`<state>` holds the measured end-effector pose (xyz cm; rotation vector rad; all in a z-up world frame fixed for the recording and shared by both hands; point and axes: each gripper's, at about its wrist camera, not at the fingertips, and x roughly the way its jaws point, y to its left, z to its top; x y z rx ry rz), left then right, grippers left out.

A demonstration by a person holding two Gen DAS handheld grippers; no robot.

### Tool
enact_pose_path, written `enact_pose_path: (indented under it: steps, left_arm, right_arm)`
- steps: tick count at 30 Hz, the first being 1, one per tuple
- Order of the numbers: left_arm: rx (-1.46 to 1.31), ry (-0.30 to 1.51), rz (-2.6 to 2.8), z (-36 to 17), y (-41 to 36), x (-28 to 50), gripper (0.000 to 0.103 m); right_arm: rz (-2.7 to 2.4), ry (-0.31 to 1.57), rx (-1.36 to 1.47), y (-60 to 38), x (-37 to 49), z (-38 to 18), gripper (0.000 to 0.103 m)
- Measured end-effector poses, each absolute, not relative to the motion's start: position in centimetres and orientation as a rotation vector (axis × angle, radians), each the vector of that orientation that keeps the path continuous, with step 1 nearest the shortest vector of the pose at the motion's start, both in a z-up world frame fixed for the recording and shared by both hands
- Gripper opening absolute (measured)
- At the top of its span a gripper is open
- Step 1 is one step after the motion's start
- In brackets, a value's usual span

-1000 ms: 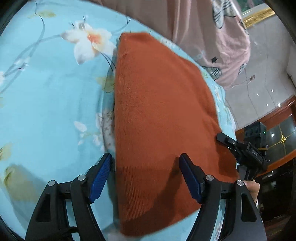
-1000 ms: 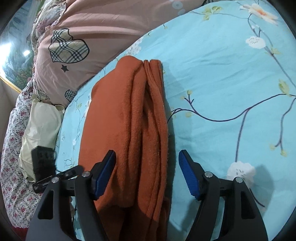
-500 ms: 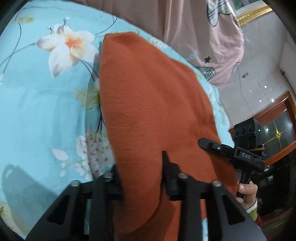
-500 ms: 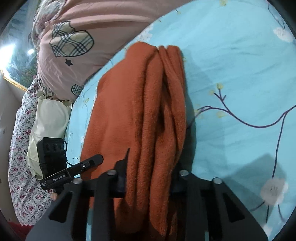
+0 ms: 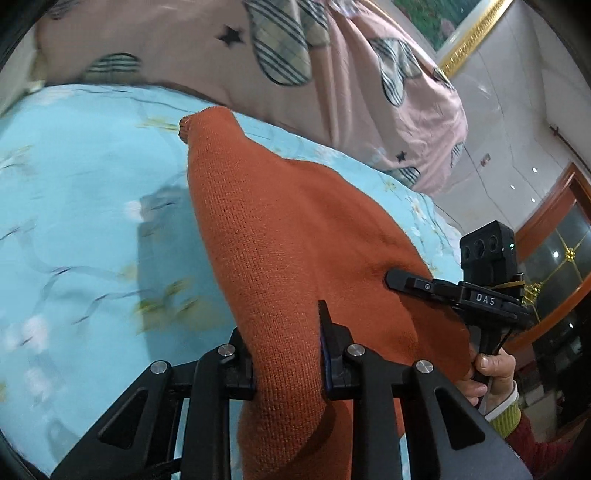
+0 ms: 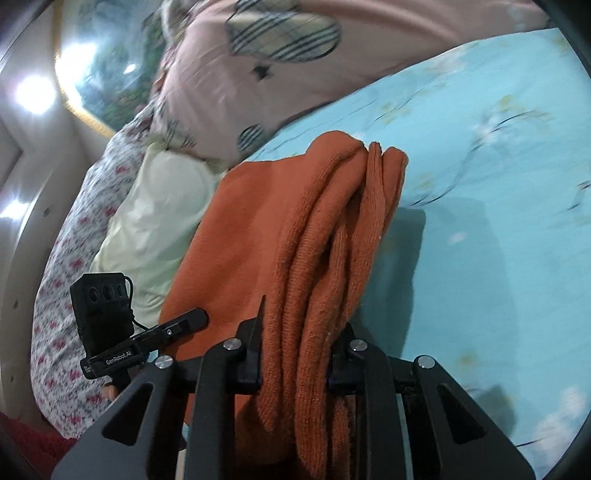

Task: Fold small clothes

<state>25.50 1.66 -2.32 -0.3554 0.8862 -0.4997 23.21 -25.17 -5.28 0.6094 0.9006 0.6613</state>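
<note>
Half a second ago your left gripper [image 5: 286, 354] and right gripper [image 6: 295, 350] had already pinched the sweater [image 5: 295, 236] while it lay low on the sheet [image 5: 74, 206]. Now both views have tipped up: more of the quilt [image 5: 207, 55] and the wall fills the top, and the sweater's near edge is raised off the sheet between your two grippers. A second ago both pairs of jaws stood wide apart over the flat garment; now each is clamped on the orange knit, the left on a single smooth fold, the right on a bunch of several thick layers [image 6: 332, 258]. The sweater's far end rests on the sheet near the quilt, one corner [image 5: 188, 123] poking up. In the left view your right hand [image 5: 487, 373] grips its handle just beside the sweater's right edge.

The sheet is light blue with a faint flower and branch print, blurred here. The pink quilt with plaid hearts and black stars lies heaped along its far side. In the right view a pale yellow pillow [image 6: 155, 221] and a flowered cloth [image 6: 66, 266] lie to the left. A gold-framed picture [image 5: 458, 33] hangs on the wall, and a wood-framed glass door [image 5: 557, 251] stands at the right.
</note>
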Motion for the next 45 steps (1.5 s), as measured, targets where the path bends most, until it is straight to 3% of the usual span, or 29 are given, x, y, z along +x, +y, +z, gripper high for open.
enact_pose_path:
  steps: [8, 16, 22, 28, 40, 43, 45]
  left_arm:
    - [-0.412, 0.885, -0.427, -3.2, 6.8, 21.7, 0.023]
    - [-0.448, 0.982, -0.367, -8.5, 8.0, 20.9, 0.029]
    - [-0.466, 0.976, -0.326, -9.3, 9.2, 19.3, 0.047]
    - [-0.501, 0.975, -0.323, -8.9, 11.1, 18.5, 0.049]
    - [-0.532, 0.978, -0.251, -7.8, 13.3, 32.7, 0.045]
    - [-0.554, 0.963, -0.223, -7.5, 14.1, 36.1, 0.026]
    - [-0.562, 0.953, -0.214, -7.3, 14.4, 37.3, 0.025]
  right_arm:
    - [0.719, 0.943, 0.585, -20.2, 22.3, -6.7, 0.024]
    - [0.650, 1.040, 0.569, -19.9, 21.9, -10.9, 0.025]
    - [0.604, 1.041, 0.599, -20.6, 21.5, -11.8, 0.035]
    - [0.507, 1.025, 0.517, -21.2, 20.4, -9.9, 0.051]
    - [0.489, 0.913, 0.519, -22.6, 19.4, -6.0, 0.052]
    - [0.490, 0.914, 0.525, -22.8, 19.1, -6.2, 0.052]
    - [0.495, 0.919, 0.525, -22.9, 18.9, -6.3, 0.052]
